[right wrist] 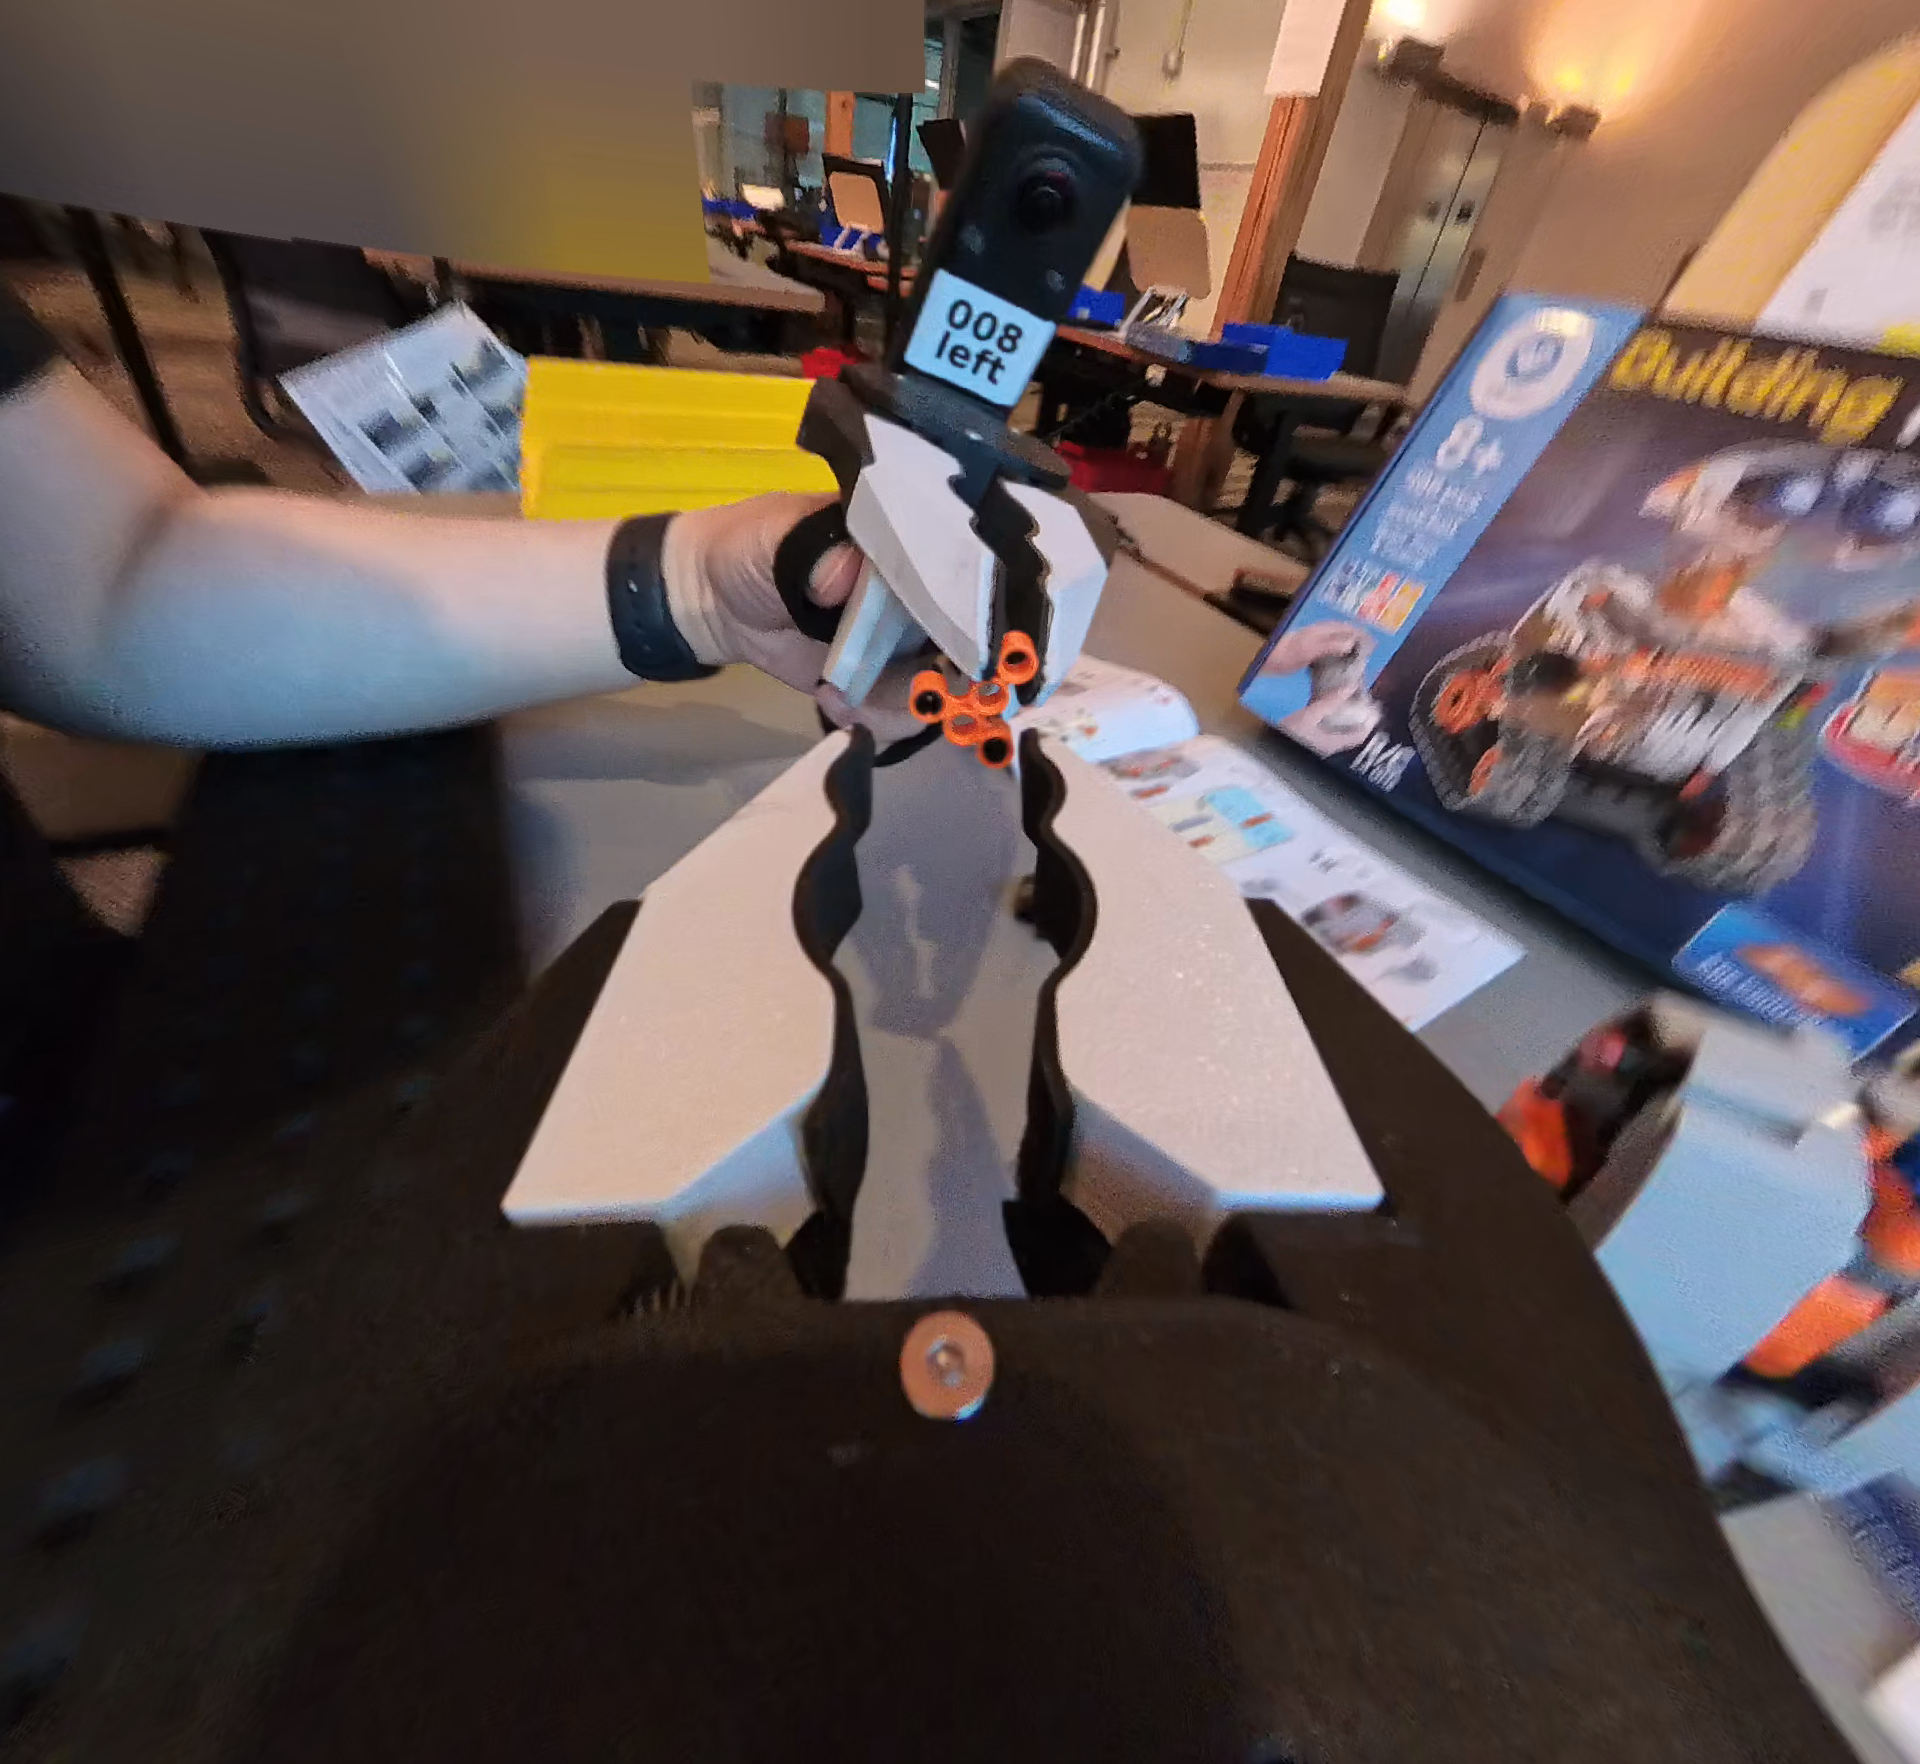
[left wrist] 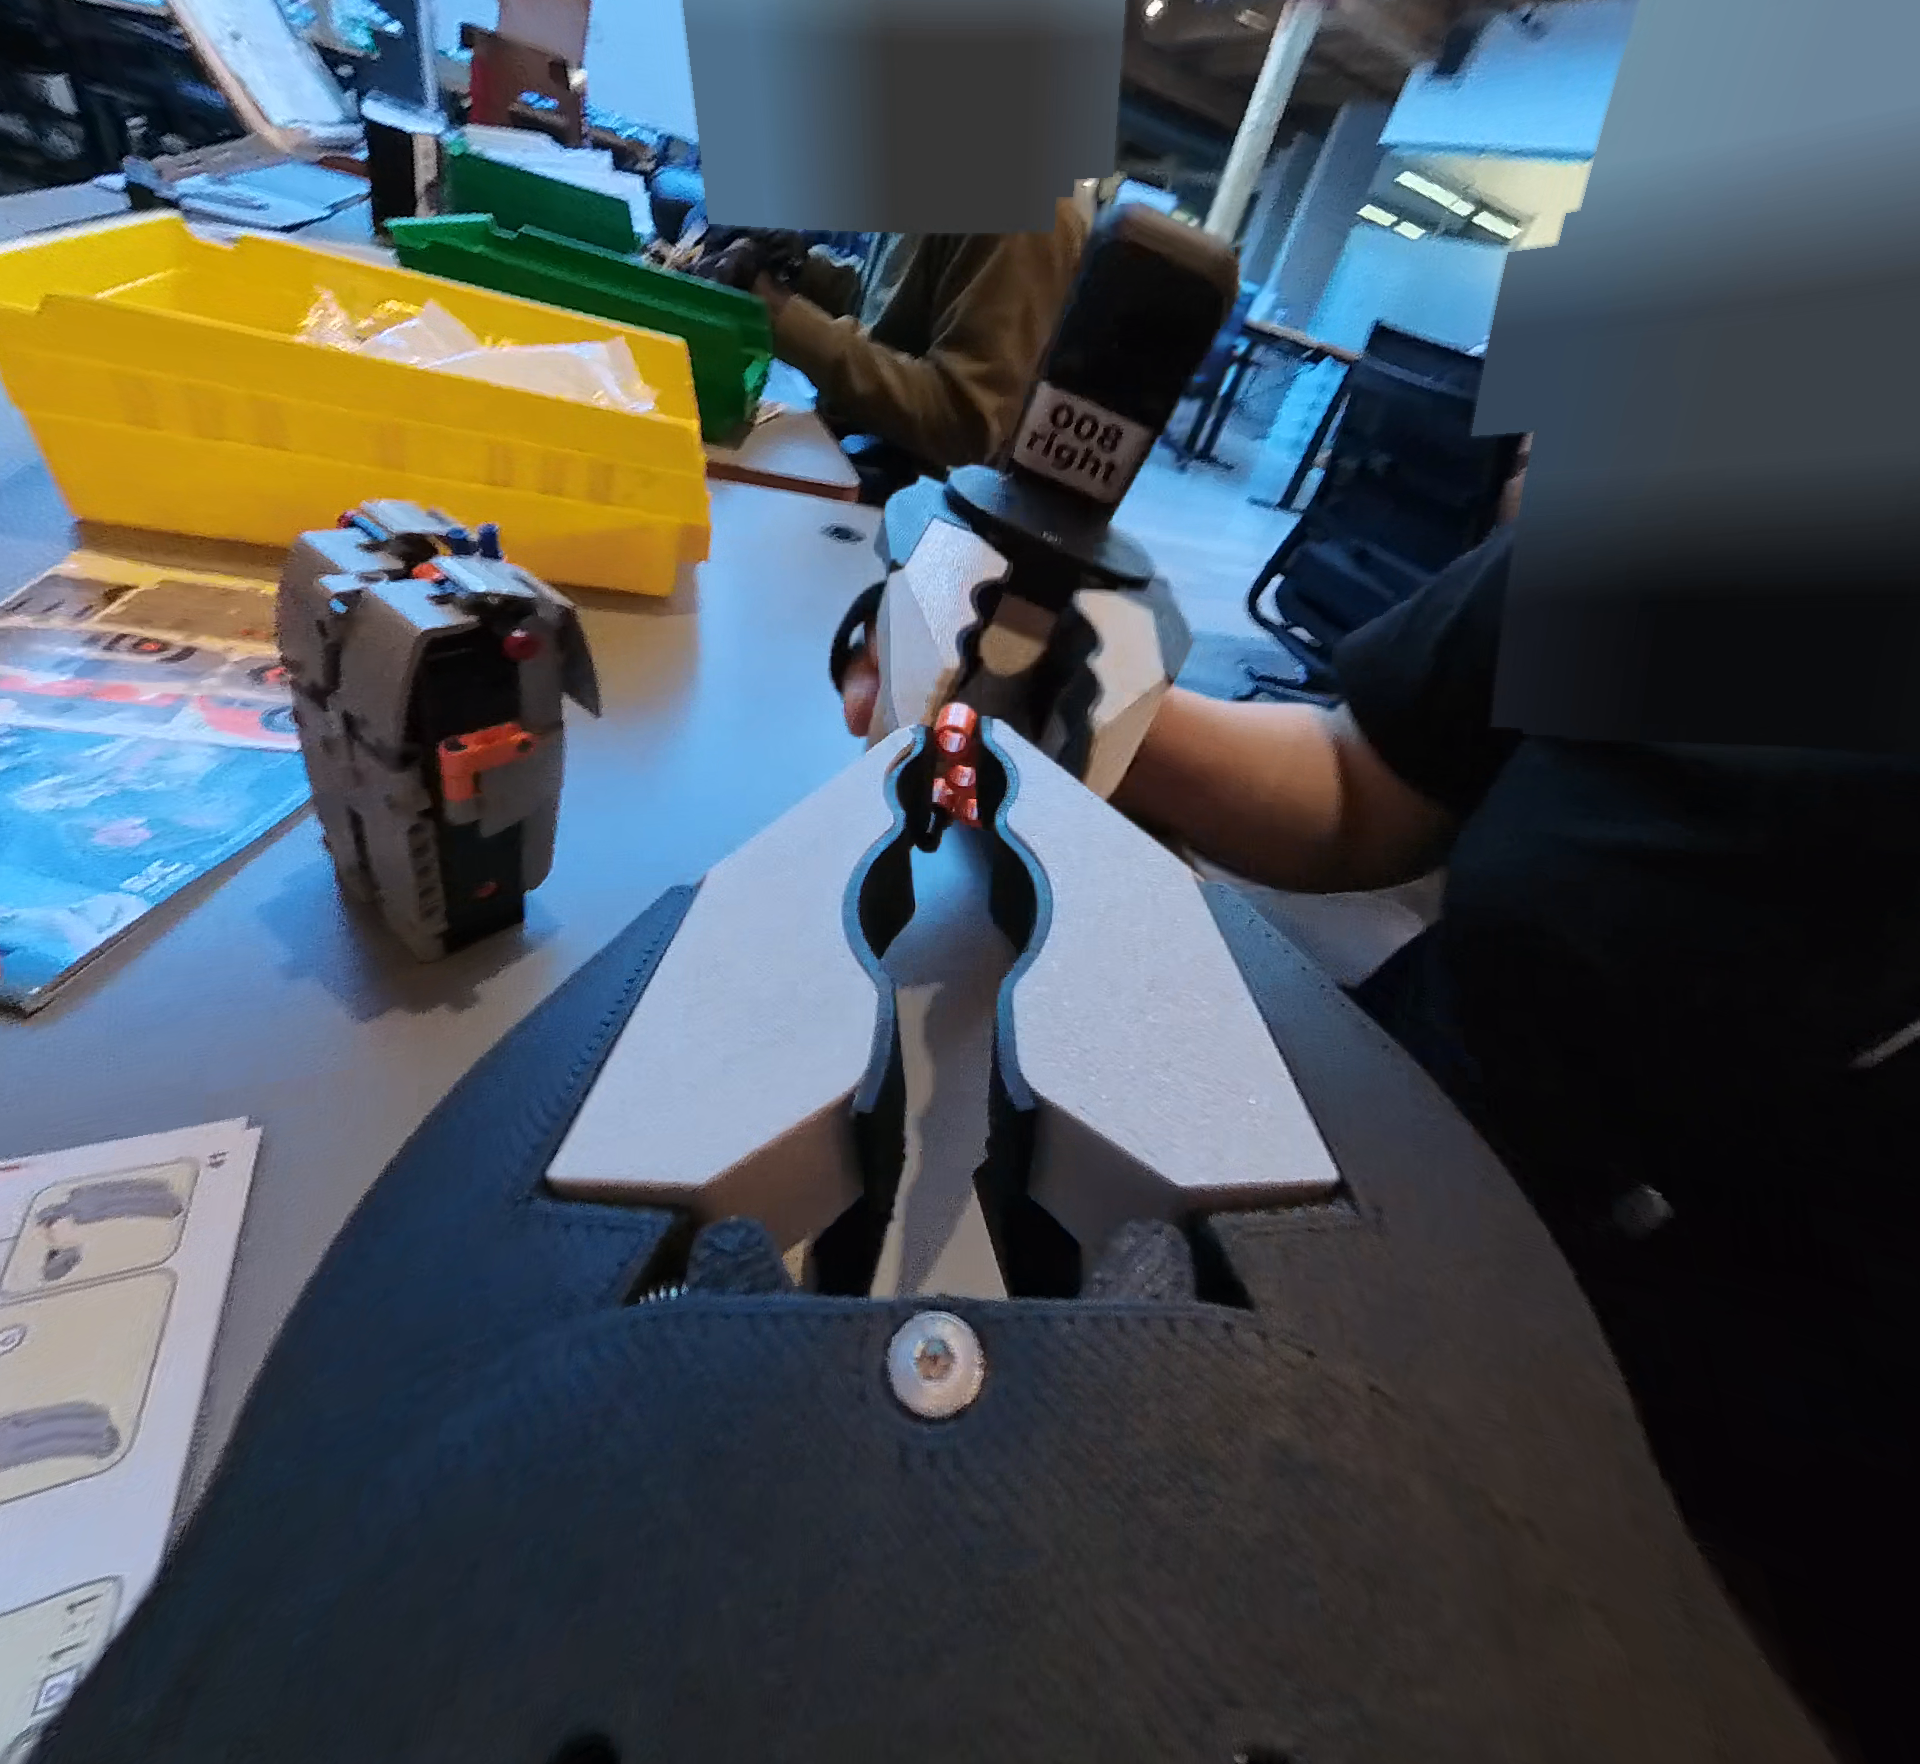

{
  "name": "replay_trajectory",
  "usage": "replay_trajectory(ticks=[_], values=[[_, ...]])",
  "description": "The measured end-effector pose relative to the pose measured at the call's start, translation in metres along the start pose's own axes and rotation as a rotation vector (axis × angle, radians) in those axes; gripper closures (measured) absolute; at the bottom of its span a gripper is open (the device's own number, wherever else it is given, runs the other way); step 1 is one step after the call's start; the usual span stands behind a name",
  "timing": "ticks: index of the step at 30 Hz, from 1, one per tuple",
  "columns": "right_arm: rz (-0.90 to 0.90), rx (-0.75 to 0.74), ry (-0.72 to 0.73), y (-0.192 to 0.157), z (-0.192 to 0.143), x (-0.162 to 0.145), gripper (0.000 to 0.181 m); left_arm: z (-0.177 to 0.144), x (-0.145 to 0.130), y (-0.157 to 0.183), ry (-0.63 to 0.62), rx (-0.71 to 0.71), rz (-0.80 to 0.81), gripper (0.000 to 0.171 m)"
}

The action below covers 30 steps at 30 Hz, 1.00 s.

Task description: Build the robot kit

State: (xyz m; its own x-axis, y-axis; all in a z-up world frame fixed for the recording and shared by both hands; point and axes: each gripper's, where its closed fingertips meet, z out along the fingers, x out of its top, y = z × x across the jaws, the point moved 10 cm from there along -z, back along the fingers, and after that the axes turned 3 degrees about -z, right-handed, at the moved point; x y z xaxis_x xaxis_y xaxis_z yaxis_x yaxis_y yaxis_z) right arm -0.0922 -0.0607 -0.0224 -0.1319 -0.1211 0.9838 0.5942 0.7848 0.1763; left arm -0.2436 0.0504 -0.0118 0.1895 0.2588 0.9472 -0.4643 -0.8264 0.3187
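Two grippers meet tip-to-tip above counter (left wrist: 727, 675): left gripper (left wrist: 951, 769) fingers clamped on orange connector piece (left wrist: 956, 764); right gripper (right wrist: 940, 748) fingers apart, just beside it.

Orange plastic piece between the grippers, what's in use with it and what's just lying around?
In use: orange piece, clamped by left hand-held gripper; right hand-held gripper, open, close to it.
Lying about: grey block model, yellow bin, green bin, toy box, instruction sheets.

Grey table (left wrist: 727, 654): yellow bin (left wrist: 343, 426), brick model (left wrist: 426, 727), booklets (left wrist: 114, 738).
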Motion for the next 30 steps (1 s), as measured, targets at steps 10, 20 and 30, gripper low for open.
replay_trajectory(ticks=[10,20,30], values=[[0.514,0.023,0.021,0.024,-0.015,-0.022,0.163,0.021,-0.014,-0.009,-0.068,0.086,-0.002,0.168],[0.625,0.11,0.056,0.025,-0.015,-0.026,0.17,0.022,-0.012,-0.009,-0.03,0.069,-0.032,0.168],[0.741,0.229,0.163,0.026,-0.02,-0.022,0.176,0.026,-0.009,-0.008,0.067,-0.021,-0.142,0.161]])
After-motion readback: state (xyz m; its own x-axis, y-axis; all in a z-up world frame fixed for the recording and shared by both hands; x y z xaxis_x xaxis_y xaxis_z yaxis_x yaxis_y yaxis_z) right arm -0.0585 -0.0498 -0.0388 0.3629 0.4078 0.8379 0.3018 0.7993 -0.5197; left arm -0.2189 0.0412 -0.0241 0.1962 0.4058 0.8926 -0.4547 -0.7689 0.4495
